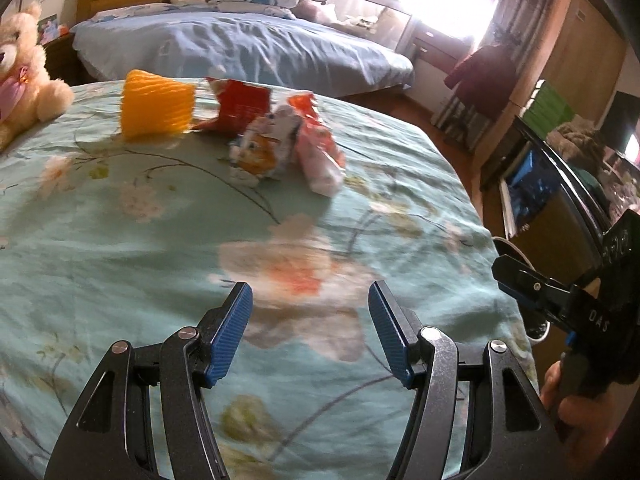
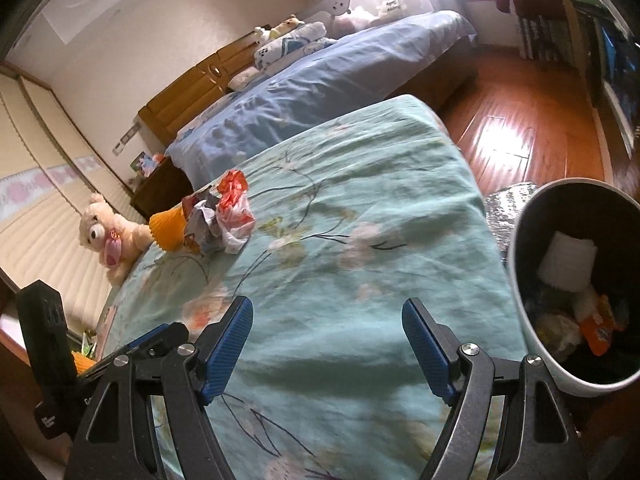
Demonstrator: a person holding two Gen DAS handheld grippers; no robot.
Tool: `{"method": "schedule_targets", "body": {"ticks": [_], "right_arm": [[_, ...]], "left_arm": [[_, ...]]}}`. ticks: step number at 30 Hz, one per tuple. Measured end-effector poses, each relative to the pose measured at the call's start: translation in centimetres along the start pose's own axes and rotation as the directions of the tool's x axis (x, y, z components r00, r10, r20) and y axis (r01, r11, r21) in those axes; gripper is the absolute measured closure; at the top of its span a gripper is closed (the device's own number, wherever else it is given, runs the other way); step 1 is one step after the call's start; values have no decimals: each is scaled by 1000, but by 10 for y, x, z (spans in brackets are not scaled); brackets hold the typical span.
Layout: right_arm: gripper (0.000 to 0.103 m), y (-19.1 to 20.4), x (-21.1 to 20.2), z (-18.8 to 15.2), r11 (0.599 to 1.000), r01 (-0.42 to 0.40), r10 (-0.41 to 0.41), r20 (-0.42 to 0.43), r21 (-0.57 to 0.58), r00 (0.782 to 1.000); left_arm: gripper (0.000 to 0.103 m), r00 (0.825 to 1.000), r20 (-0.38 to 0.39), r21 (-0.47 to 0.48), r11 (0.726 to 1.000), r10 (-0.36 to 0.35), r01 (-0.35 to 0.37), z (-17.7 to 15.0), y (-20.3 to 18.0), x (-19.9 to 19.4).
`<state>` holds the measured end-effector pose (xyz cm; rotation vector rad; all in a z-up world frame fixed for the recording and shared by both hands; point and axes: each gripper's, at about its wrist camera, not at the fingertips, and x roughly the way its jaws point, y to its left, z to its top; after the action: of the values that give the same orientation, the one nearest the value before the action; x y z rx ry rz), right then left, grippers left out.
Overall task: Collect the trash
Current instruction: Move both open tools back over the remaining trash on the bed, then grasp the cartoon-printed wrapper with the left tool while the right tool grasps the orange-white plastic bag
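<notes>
Trash lies on a green floral bedspread [image 1: 160, 240]: an orange foam fruit net [image 1: 156, 106], a red wrapper [image 1: 240, 104], a crumpled cat-print packet [image 1: 264, 148] and an orange-white wrapper [image 1: 320, 152]. The same pile shows in the right wrist view [image 2: 216, 216]. My left gripper [image 1: 310, 328] is open and empty, well short of the pile. My right gripper [image 2: 328, 344] is open and empty over the bedspread [image 2: 360, 200]. A white trash bin [image 2: 524, 320] with trash inside stands beside the bed to its right.
A cream teddy bear [image 1: 24, 76] sits at the bed's left edge. A second bed with a blue sheet [image 1: 240, 44] lies beyond. Wooden floor [image 2: 520, 120] and shelving [image 1: 540, 184] are on the right. The right gripper's body [image 1: 580, 304] shows at right.
</notes>
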<state>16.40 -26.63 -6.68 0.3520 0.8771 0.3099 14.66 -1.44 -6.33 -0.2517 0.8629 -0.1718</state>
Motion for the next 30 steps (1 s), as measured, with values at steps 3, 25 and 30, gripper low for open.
{"method": "schedule_targets", "body": {"ticks": [3,25,30], "right_arm": [[24,7,8,4,1000,-9,9,-5,-15,1000],[63,63,103,57,987,-122,111,-99,-109,989],[63,66,129,67,985,-147,133,-134,-95,982]], "left_arm": [[42,1000,4,-6,1000,8,-8,5,9,2],[42,1000,17,19,999,25,-26,79,45,46],[42,1000,3,46,999,7,-7,86,43,60]]}}
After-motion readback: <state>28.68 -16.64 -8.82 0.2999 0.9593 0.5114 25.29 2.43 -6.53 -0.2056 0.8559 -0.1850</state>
